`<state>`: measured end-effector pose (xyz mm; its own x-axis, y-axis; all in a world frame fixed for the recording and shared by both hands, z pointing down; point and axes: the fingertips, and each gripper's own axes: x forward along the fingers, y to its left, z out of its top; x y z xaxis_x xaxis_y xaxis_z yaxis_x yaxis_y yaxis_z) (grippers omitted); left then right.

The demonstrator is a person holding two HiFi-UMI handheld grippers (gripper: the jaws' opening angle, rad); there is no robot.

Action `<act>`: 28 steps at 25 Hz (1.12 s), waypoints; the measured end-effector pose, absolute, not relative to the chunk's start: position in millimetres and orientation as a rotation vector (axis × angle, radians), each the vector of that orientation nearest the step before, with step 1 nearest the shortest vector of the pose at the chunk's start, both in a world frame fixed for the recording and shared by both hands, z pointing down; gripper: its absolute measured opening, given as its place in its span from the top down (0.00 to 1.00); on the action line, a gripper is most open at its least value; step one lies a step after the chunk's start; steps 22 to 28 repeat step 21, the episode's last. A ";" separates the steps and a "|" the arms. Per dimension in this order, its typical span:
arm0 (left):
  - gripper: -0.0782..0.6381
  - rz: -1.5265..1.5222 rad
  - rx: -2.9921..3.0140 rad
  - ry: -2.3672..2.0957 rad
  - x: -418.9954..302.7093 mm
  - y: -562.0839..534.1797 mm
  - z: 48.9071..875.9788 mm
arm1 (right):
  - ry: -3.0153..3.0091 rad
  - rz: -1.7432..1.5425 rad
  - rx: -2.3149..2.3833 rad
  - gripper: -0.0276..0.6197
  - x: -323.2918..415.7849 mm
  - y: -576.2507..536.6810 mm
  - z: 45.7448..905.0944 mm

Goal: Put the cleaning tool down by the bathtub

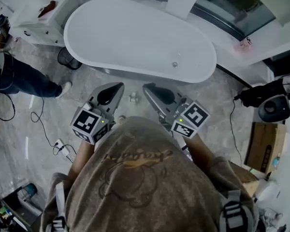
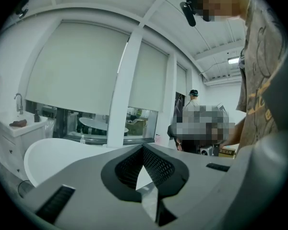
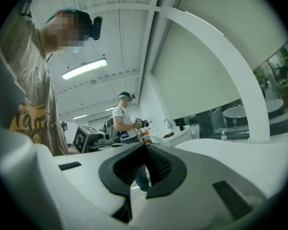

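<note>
While the person stands over the grey stone floor (image 1: 24,129), the left gripper (image 1: 118,87) and the right gripper (image 1: 146,87) are held out side by side in front of the chest, with their tips angled toward each other. Each gripper's own view shows its jaws pressed together at the tips with nothing between them. Both are clenched, empty and touching nothing. Seen from above, a small pale object (image 1: 134,97) lies on the floor between the two grippers, apart from both. It may be the cleaning tool, but it is too small to tell its shape, its long axis or which way it points. Just beyond it is the near side of the white oval bathtub (image 1: 135,37), whose length runs left to right. Farther left, another person (image 1: 24,79) stands near a white counter (image 1: 38,23).
</note>
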<state>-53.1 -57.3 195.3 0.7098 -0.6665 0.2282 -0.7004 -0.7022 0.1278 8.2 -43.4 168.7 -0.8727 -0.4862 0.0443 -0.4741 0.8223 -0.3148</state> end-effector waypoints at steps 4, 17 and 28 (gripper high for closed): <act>0.89 0.242 2.701 -1.100 -54.3 -54.6 195.6 | 2.974 -0.484 -0.734 0.95 6.4 -35.1 166.4; 0.89 0.267 2.688 -1.087 -54.9 -52.5 211.6 | 2.999 -0.533 -0.688 0.95 1.7 -29.6 178.0; 0.89 0.285 2.671 -1.113 -60.9 -53.0 220.0 | 3.025 -0.531 -0.666 0.95 0.4 -27.7 184.2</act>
